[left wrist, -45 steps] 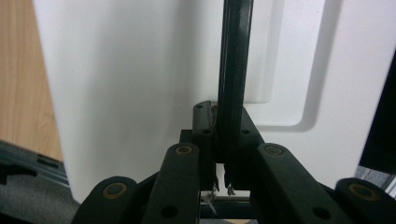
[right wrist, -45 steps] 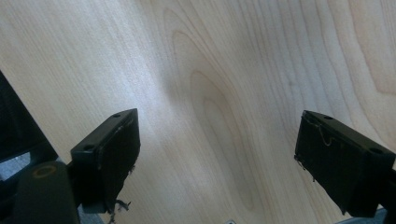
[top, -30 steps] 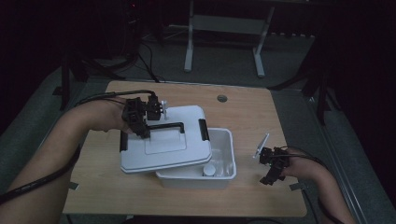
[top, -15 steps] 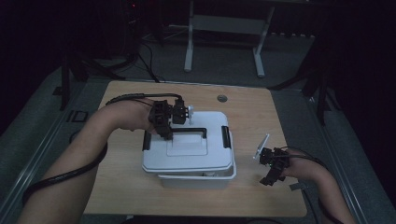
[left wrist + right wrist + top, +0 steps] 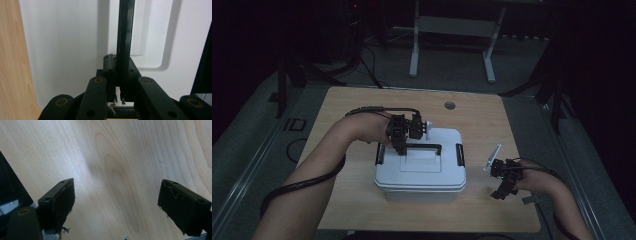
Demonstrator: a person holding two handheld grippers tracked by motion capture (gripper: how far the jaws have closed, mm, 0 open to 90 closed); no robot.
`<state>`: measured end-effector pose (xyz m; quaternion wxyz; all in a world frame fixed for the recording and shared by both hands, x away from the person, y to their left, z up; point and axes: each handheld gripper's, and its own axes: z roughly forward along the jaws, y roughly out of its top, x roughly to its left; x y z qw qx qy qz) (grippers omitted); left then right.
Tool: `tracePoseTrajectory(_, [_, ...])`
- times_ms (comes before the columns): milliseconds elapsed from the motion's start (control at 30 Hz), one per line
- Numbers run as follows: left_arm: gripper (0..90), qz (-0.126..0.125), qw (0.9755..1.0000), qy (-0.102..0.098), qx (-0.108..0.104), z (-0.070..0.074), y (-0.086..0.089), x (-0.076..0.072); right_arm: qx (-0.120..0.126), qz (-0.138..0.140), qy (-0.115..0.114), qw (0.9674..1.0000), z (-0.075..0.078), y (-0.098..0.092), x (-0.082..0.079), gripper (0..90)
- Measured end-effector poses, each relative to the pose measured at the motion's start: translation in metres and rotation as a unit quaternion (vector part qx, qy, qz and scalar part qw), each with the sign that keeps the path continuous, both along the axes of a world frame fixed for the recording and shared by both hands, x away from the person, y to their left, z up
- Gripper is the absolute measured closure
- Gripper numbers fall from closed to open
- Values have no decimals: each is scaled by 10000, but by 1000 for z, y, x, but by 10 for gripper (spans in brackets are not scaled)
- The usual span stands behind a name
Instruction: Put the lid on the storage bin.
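Handle (image 5: 124,47) clamped in left gripper (image 5: 117,75), lid (image 5: 420,161) atop box (image 5: 419,189).

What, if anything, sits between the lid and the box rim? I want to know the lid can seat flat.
Nothing visible does: the lid lies square over the box, held by its black handle in the left gripper.

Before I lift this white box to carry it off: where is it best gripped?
By the black handle lying flat across the white box's lid, from straight above. It is a thin bar centred on the lid; the left gripper is shut on its left end.
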<state>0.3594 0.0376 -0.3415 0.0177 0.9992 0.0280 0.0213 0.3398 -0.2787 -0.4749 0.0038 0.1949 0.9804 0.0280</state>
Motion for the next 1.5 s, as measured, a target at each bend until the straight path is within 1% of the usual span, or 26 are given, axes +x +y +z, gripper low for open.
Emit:
tracePoseTrajectory(67, [835,-33,10000,25,15,-6,-2,3,1,12,2,10000,-1,0,1,138])
tracePoseTrajectory(100, [836,-33,10000,25,15,-6,-2,3,1,12,2,10000,-1,0,1,138])
tracePoseTrajectory(200, [836,11,9999,99,-18,-13,-5,7,-41,39,21,10000,-3,2,1,139])
tracePoseTrajectory(233, [835,11,9999,99,-18,-13,-5,7,-41,39,21,10000,-3,2,1,139])
tracePoseTrajectory(267, [835,16,9999,99,7,-17,-6,10,-38,58,24,10000,-3,3,1,139])
tracePoseTrajectory(367, [835,35,9999,157,-37,-19,-6,11,-32,55,23,10000,-4,3,1,139])
tracePoseTrajectory(400, [835,-15,9999,150,-82,-19,-6,10,-32,47,42,10000,-4,3,2,139])
tracePoseTrajectory(567, [835,25,9998,206,-30,-20,-5,9,-83,31,60,9999,-6,2,3,139])
tracePoseTrajectory(633, [835,1,9998,210,-56,-21,-5,10,-62,29,58,10000,-6,2,3,139])
tracePoseTrajectory(667, [835,-35,9997,243,-62,-22,-4,9,-54,24,65,10000,-6,2,3,139])
tracePoseTrajectory(800, [834,39,9997,247,-24,-29,-6,9,-71,11,76,9999,-7,2,3,139])
tracePoseTrajectory(1033, [832,77,9994,333,-38,-30,-6,12,-87,55,80,9999,-7,5,3,140])
tracePoseTrajectory(1067, [807,104,9994,320,-30,-29,-6,12,-84,41,79,9999,-6,6,3,140])
tracePoseTrajectory(1100, [732,104,9994,320,-30,-29,-6,12,-84,41,79,9999,-6,6,3,140])
tracePoseTrajectory(1133, [626,181,9996,193,-37,-28,-4,13,-82,49,69,9999,-5,6,4,140])
tracePoseTrajectory(1167, [574,181,9996,193,-37,-28,-4,13,-82,49,69,9999,-5,6,4,140])
tracePoseTrajectory(1200, [505,263,9995,142,-99,-26,-2,14,-73,61,51,9999,-4,7,4,140])
tracePoseTrajectory(1233, [505,327,9993,105,-150,-25,0,15,-73,61,51,9999,-4,7,4,140])
tracePoseTrajectory(1267, [406,537,9981,-25,-305,-22,5,17,-51,48,43,10000,-3,7,4,140])
tracePoseTrajectory(1300, [362,537,9981,-25,-305,-22,5,17,-51,48,43,10000,-3,7,4,140])
tracePoseTrajectory(1333, [307,736,9966,-88,-360,-20,11,20,-53,21,34,10000,-3,7,5,139])
tracePoseTrajectory(1367, [260,736,9966,-88,-360,-20,11,20,-53,21,34,10000,-3,7,5,139])
tracePoseTrajectory(1400, [238,846,9953,-274,-371,-20,16,20,-55,18,6,10000,-2,6,5,139])
tracePoseTrajectory(1433, [214,846,9953,-274,-371,-20,16,20,-55,18,6,10000,-2,6,5,139])
tracePoseTrajectory(1467, [214,955,9942,-279,-402,-20,20,21,-45,14,-4,10000,-2,6,5,140])
tracePoseTrajectory(1500, [141,978,9939,-316,-401,-21,22,21,-7,2,-3,10000,-2,5,4,139])
